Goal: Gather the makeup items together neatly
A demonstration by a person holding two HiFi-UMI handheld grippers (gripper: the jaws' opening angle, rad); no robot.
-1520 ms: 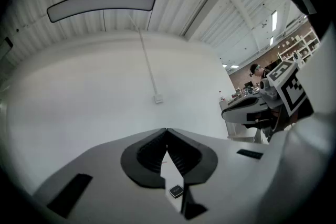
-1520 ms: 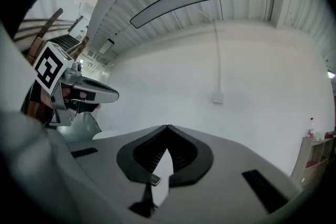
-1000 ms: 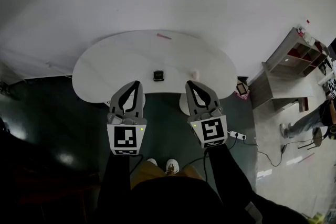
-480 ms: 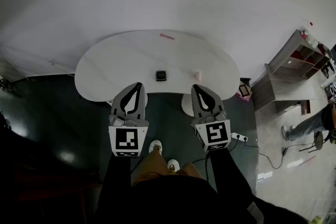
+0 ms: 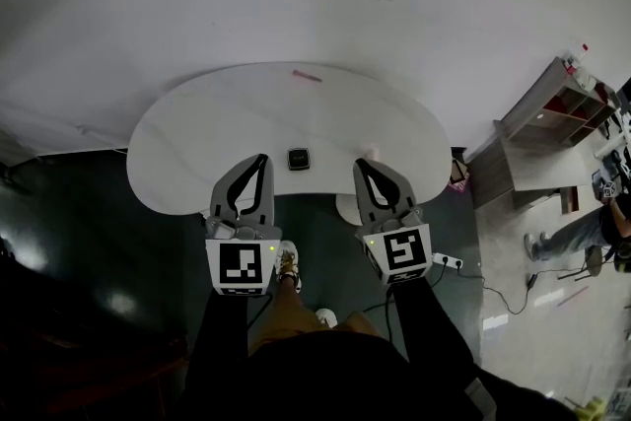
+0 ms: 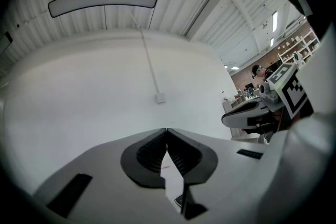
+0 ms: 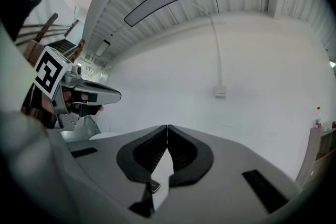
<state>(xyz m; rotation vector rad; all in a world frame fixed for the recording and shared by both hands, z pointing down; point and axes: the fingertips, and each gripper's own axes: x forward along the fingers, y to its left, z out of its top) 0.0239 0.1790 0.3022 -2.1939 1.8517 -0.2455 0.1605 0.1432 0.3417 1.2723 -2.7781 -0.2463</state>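
I'm holding both grippers level, side by side, and in the head view their tips overlap the near edge of the white kidney-shaped table (image 5: 192, 138). My left gripper (image 5: 260, 160) has its jaws pressed together tip to tip with nothing caught between them. Its own view shows the dark pads meeting at a point, and only bare tabletop shows through the slit below. My right gripper (image 5: 360, 164) is the same, with jaws closed on themselves and empty.

The makeup items are scattered across the table. A small black square compact (image 5: 298, 159) lies near the front edge, between the two gripper tips and touching neither. A pale stubby tube (image 5: 369, 151) stands just beside the right gripper's tip (I can't tell what sort of product it is). A slim pink stick (image 5: 307, 75) lies at the far edge, well apart from the other two.

Off to the right stand a wooden shelf unit (image 5: 547, 118) and a white power strip (image 5: 446, 258) on the dark floor.
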